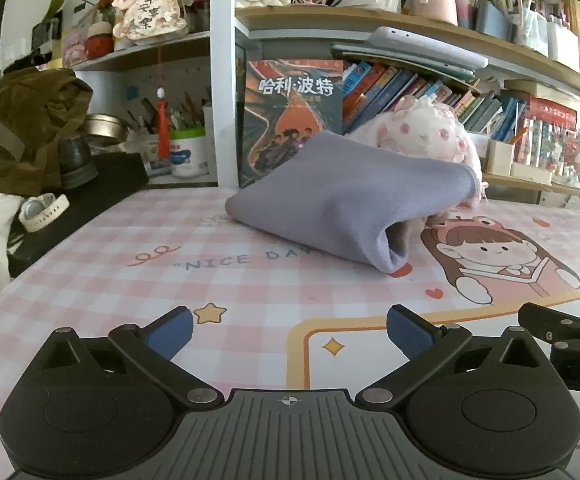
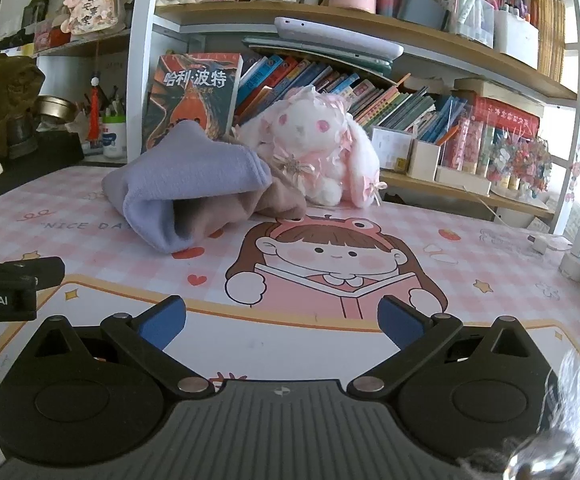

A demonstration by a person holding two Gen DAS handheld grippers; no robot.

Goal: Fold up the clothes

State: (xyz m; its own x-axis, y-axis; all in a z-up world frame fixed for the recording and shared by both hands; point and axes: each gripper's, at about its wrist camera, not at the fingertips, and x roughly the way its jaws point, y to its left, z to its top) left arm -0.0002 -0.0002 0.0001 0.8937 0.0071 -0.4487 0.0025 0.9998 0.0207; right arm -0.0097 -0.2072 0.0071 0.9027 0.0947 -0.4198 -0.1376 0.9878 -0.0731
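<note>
A folded lavender garment with a brownish lining lies on the pink checked desk mat, far from both grippers. It also shows in the right wrist view, with the brown lining spilling out at its right. My left gripper is open and empty, low over the mat, short of the garment. My right gripper is open and empty over the cartoon girl print. The right gripper's body shows at the right edge of the left wrist view.
A white and pink plush rabbit sits behind the garment. A bookshelf with books stands at the back. An olive cloth pile and a white watch lie at left. Chargers and cables lie at the right edge.
</note>
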